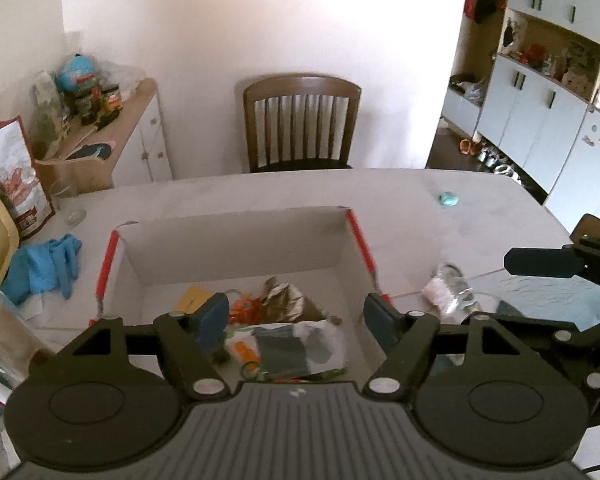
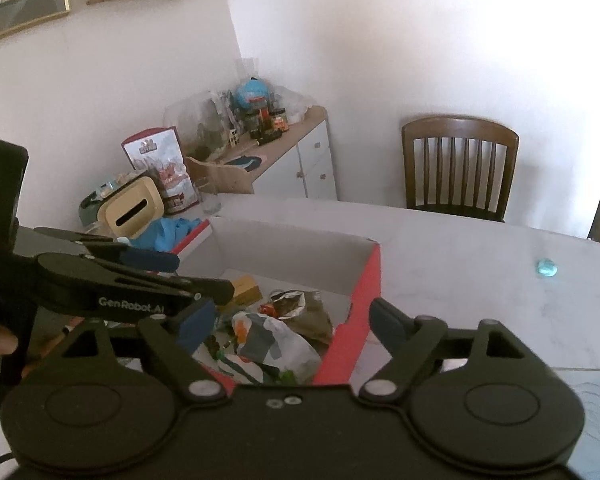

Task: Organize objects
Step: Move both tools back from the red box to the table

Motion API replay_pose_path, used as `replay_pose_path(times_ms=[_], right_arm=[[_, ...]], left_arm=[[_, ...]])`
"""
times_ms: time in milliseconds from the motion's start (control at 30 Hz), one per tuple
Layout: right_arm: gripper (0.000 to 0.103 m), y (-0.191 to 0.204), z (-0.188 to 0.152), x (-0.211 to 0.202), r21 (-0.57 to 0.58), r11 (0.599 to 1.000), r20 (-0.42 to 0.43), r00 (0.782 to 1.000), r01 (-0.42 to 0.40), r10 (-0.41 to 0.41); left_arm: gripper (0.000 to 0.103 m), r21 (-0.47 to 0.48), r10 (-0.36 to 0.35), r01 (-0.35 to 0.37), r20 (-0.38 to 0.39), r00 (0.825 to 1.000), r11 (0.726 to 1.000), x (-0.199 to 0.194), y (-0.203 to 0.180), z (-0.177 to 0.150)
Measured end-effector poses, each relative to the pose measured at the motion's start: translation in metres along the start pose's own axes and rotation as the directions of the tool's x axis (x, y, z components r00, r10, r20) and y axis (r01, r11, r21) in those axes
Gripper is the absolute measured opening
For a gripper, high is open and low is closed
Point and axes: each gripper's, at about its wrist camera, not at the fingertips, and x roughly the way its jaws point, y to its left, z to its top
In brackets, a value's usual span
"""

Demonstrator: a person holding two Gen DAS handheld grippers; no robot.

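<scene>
Your left gripper (image 1: 296, 320) hangs over the open red-edged box (image 1: 236, 240) on the worktop (image 1: 400, 196), fingers spread wide and holding nothing. Your right gripper (image 2: 288, 320) straddles the box's red right wall, fingers also wide apart and empty. Inside lie a crumpled foil wrapper (image 1: 282, 294), a printed plastic bag (image 1: 296, 346) and a yellow packet (image 1: 194, 298). A small teal object (image 1: 448, 199) sits well apart on the worktop.

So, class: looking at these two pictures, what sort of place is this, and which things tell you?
Most likely a home dining room. A wooden dining chair stands at a pale table, a sideboard holds jars and groceries, and built-in cupboards carry household ornaments.
</scene>
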Motion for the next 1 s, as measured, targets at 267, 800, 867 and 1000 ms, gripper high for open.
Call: replay_pose_path(times_ms=[267,800,867,1000], right_arm=[[0.100,-0.028,-0.008,-0.032,0.046,0.999,0.028,1.000,-0.003,0.002],[0.102,-0.118,-0.036,-0.091,0.075,0.992,0.053,0.993,0.098,-0.102],[0.102,-0.132,-0.042,-0.096,0.084,0.990,0.042,0.992,0.117,-0.121],[0.102,-0.159,-0.051,-0.103,0.098,0.983,0.021,0.988,0.153,-0.156]], left_arm=[[0.084,-0.010,-0.033,0.033,0.022,0.999,0.999,-0.007,-0.034,0.000],[0.085,0.033,-0.038,0.038,-0.007,0.999,0.999,0.013,-0.114,-0.010],[0.085,0.034,-0.038,0.039,-0.017,0.999,0.999,0.019,-0.123,-0.012],[0.085,0.045,-0.031,0.032,-0.030,0.999,0.998,0.033,-0.142,-0.016]])
